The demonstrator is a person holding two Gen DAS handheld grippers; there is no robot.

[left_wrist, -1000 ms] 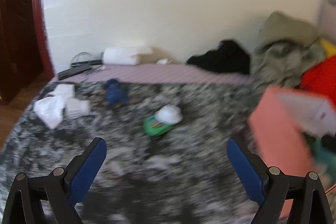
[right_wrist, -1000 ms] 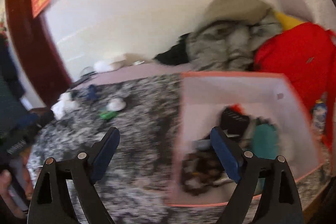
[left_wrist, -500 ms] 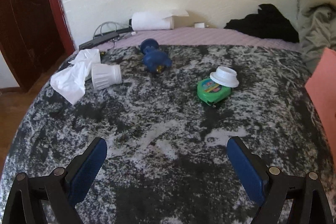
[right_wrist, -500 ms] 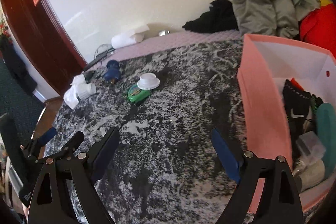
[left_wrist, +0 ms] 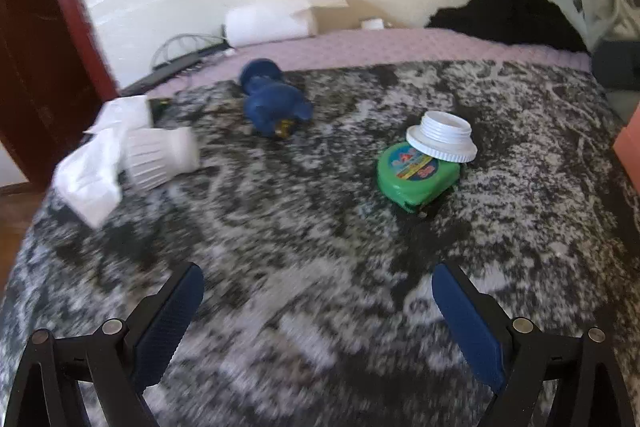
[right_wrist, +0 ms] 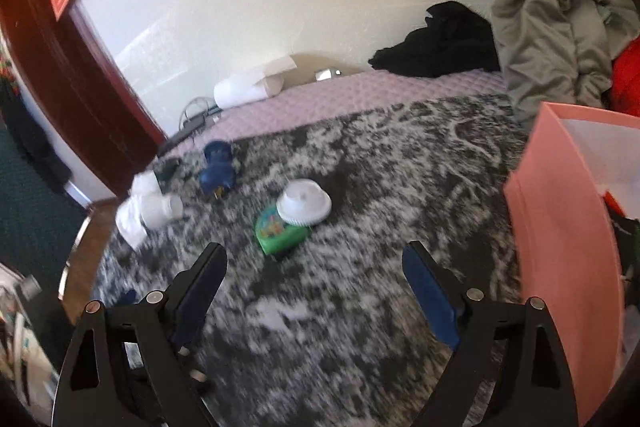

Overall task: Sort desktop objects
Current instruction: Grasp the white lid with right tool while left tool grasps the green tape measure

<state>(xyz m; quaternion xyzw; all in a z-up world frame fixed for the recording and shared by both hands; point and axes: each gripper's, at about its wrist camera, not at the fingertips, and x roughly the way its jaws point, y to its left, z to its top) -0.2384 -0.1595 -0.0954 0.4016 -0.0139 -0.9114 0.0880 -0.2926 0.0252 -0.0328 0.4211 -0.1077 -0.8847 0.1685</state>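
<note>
Your left gripper (left_wrist: 316, 311) and right gripper (right_wrist: 314, 291) both hang with jaws wide apart and nothing between them, above a mottled black-and-white blanket (left_wrist: 320, 235). Ahead lies a green tape measure (left_wrist: 416, 175) with a bright printed label too blurred to read; a ribbed white threaded cap (left_wrist: 442, 141) rests on its far edge. Further left you have a blue plastic toy (left_wrist: 274, 107), a ridged white cup (left_wrist: 160, 157) on its side and crumpled tissue (left_wrist: 90, 181) touching it. The smooth pink box (right_wrist: 564, 251) stands at your right.
</note>
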